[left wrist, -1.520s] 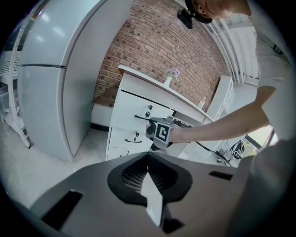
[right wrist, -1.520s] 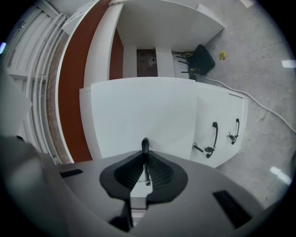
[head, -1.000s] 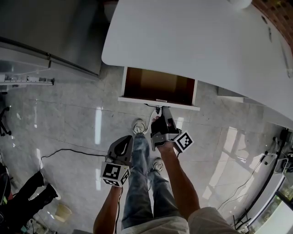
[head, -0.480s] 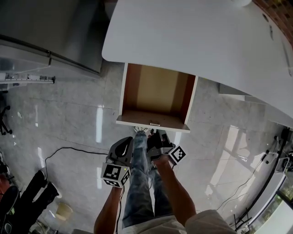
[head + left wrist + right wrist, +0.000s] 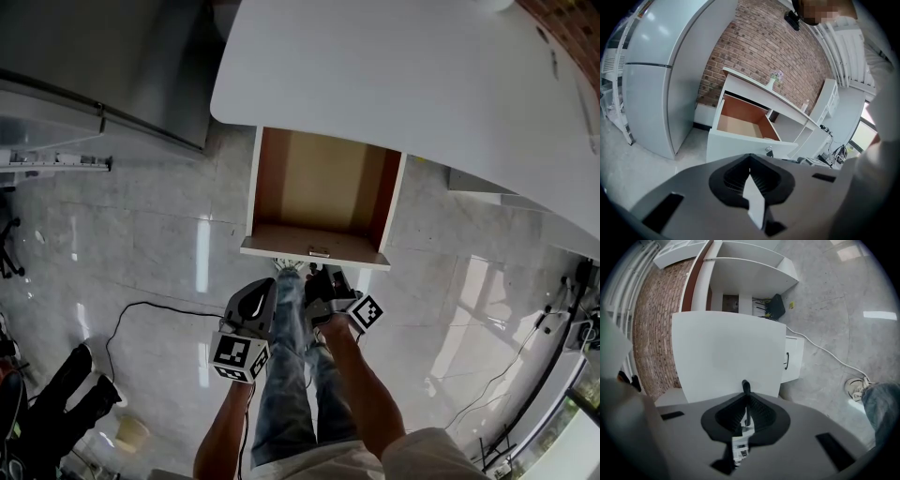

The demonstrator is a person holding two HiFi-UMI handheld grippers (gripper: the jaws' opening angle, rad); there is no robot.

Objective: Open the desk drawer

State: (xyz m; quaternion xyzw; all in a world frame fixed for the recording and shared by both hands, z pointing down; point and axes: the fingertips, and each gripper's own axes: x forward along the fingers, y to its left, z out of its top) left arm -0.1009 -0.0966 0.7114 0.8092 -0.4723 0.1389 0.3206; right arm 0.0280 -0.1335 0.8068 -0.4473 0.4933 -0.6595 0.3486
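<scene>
The drawer (image 5: 265, 183) stands open under the white surface (image 5: 403, 84) — right gripper (image 5: 746, 401) fingers clenched on its handle (image 5: 746, 385); left gripper (image 5: 750, 174) closed, empty, nearby.

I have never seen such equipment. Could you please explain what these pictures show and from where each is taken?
There is no robot here: a person holds one pair of tongs in each hand. One picture comes from a camera on the person's head, looking down; two others come from cameras on the tongs. The white desk has its drawer open, and it looks empty. The right tongs are closed on the drawer's handle. The left tongs are closed and hold nothing. A small vase stands on the desk.
</scene>
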